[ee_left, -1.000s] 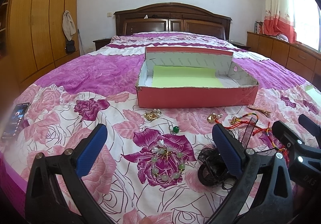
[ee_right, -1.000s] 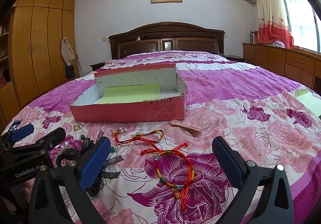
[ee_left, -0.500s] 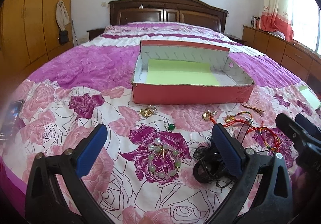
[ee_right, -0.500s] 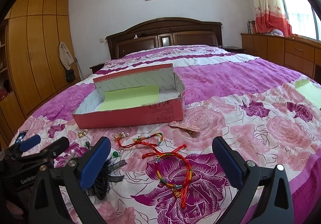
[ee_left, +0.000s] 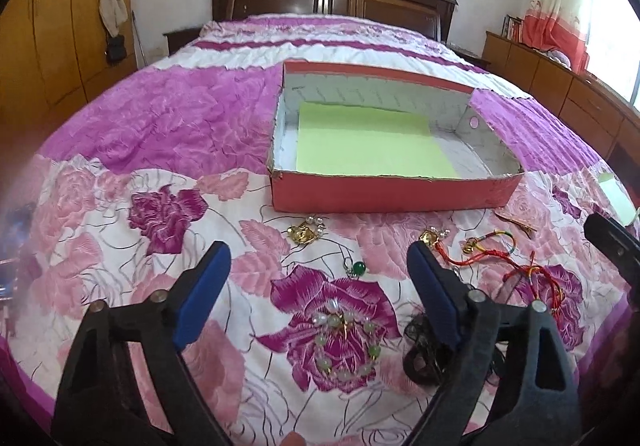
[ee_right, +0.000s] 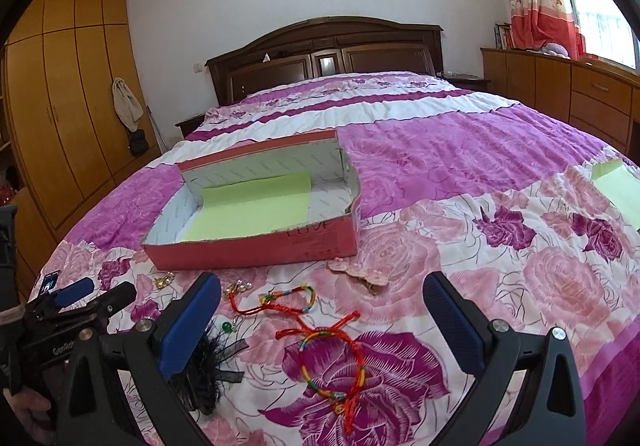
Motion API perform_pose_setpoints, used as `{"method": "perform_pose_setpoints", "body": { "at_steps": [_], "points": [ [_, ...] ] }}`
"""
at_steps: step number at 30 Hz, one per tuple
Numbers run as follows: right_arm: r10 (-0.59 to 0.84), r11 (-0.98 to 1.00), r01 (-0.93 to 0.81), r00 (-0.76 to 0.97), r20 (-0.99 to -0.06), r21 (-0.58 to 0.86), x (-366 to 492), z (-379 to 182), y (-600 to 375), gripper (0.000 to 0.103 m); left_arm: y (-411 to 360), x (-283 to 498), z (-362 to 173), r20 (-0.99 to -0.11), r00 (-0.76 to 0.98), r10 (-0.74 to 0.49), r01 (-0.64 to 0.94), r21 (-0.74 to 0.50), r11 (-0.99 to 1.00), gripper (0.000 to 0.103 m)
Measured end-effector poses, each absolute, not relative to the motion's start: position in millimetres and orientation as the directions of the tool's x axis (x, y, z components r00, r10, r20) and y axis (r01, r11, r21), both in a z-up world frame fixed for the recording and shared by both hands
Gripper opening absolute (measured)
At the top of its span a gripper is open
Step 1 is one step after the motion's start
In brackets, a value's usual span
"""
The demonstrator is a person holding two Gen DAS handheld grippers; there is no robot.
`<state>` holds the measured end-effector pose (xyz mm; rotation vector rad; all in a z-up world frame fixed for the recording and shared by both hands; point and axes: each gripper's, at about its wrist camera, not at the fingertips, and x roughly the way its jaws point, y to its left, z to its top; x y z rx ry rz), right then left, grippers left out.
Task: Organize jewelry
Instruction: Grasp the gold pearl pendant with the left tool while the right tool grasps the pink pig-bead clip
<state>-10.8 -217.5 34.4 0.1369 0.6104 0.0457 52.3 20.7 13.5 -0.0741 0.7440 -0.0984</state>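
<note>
Just under the left gripper (ee_left: 318, 260), its jaws closing on nothing, lies a bead bracelet (ee_left: 347, 342), a sight the right view lacks. A black hairpiece (ee_left: 424, 354) sits half hidden behind its right finger. The right gripper (ee_right: 322, 296) stands spread and empty over a red cord bracelet (ee_right: 332, 362); only this view shows it whole. Ahead of it lie a second cord (ee_right: 280, 300) and a pink clip (ee_right: 360, 272). Gold pieces (ee_left: 306, 232) are too small to make out. Beyond both sits the box (ee_left: 384, 194), green-lined.
</note>
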Motion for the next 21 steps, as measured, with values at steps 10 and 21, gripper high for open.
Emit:
{"method": "perform_pose_setpoints", "body": {
  "at_steps": [10, 21],
  "points": [
    [0.087, 0.985, 0.026, 0.774, -0.627, 0.17, 12.4, 23.8, -229.3, 0.103, 18.7, 96.8, -12.2, -0.771, 0.621, -0.139, 0.079, -0.115, 0.99, 0.039],
    [0.095, 0.982, 0.046, 0.725, -0.682, 0.186, 28.8, 8.4, -236.5, 0.103, 23.4, 117.7, -33.6, -0.819, 0.552, -0.159, 0.056, -0.153, 0.987, 0.023]
  ]
}}
